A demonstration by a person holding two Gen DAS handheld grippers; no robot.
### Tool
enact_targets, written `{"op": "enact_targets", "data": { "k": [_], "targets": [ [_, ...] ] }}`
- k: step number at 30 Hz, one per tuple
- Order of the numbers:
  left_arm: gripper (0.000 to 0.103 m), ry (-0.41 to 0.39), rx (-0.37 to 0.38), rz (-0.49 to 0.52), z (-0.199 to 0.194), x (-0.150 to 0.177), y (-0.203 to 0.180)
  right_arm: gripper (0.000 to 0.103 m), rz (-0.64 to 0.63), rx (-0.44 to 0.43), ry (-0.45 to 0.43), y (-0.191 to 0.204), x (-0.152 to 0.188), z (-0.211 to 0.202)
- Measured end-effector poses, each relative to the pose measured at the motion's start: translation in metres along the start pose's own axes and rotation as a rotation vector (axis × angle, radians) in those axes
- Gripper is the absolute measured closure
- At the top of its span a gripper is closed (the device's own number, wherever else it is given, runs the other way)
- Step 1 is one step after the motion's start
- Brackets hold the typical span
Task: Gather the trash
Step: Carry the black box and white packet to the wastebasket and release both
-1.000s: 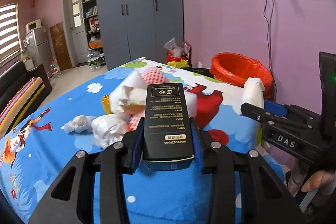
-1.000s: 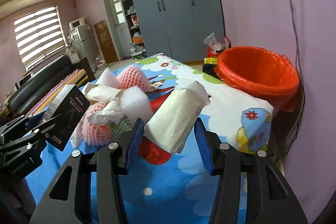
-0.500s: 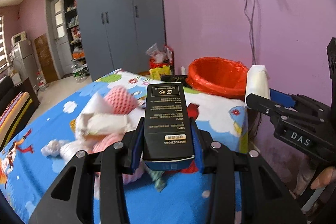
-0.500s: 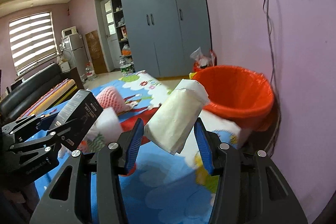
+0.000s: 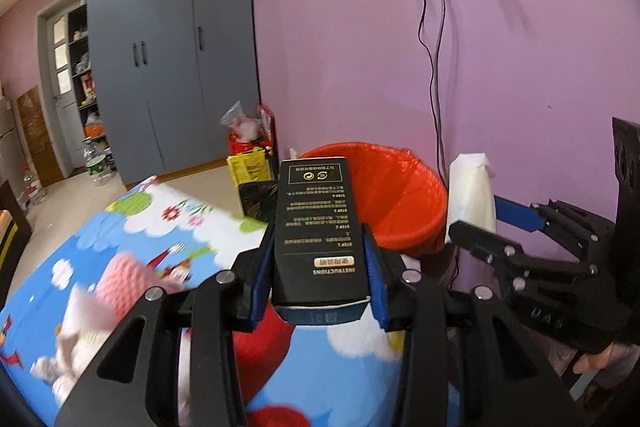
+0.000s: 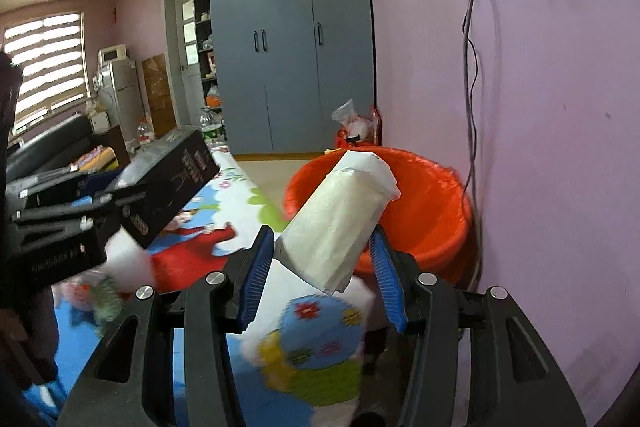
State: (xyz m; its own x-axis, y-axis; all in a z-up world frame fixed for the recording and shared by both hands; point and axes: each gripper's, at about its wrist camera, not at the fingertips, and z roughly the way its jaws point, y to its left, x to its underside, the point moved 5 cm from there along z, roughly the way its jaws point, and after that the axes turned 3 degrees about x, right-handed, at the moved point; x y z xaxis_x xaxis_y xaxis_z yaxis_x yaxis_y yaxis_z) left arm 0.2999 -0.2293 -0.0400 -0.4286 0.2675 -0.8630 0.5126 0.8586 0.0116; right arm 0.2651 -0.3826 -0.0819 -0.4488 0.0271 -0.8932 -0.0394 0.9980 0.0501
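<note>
My left gripper (image 5: 318, 275) is shut on a black box (image 5: 316, 227) printed with white instructions, held over the far end of a table with a cartoon cloth (image 5: 168, 227). My right gripper (image 6: 322, 267) is shut on a cream tissue pack (image 6: 340, 223), which tilts up toward the bin. A red-lined bin (image 5: 396, 203) stands just past the table's end by the purple wall; in the right wrist view the bin (image 6: 424, 211) is close behind the pack. Each gripper shows in the other's view: the right gripper (image 5: 496, 223) at the right edge, the left gripper (image 6: 120, 203) at the left with the black box (image 6: 168, 183).
Crumpled white tissue and a pink foam fruit net (image 5: 124, 283) lie blurred on the cloth at the left. A red bag and yellow box (image 5: 252, 155) sit on the floor by the grey wardrobe (image 5: 172, 59). Cables (image 5: 436, 87) hang down the wall above the bin.
Both grippers have moved forward along the table toward the red bin, each still gripping its item. The trash pile has slid back to the lower left and the bin looks larger and closer.
</note>
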Motion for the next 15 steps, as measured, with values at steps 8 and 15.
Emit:
{"op": "enact_targets", "data": {
  "k": [8,15],
  "targets": [
    [0.064,0.044,0.057,-0.011,0.067,-0.030,-0.007,0.055,-0.010,0.039,0.038,-0.030,-0.001,0.043],
    [0.064,0.056,0.088,-0.015,0.121,-0.054,-0.009,0.055,0.001,0.065,0.066,-0.050,-0.005,0.086]
  ]
}}
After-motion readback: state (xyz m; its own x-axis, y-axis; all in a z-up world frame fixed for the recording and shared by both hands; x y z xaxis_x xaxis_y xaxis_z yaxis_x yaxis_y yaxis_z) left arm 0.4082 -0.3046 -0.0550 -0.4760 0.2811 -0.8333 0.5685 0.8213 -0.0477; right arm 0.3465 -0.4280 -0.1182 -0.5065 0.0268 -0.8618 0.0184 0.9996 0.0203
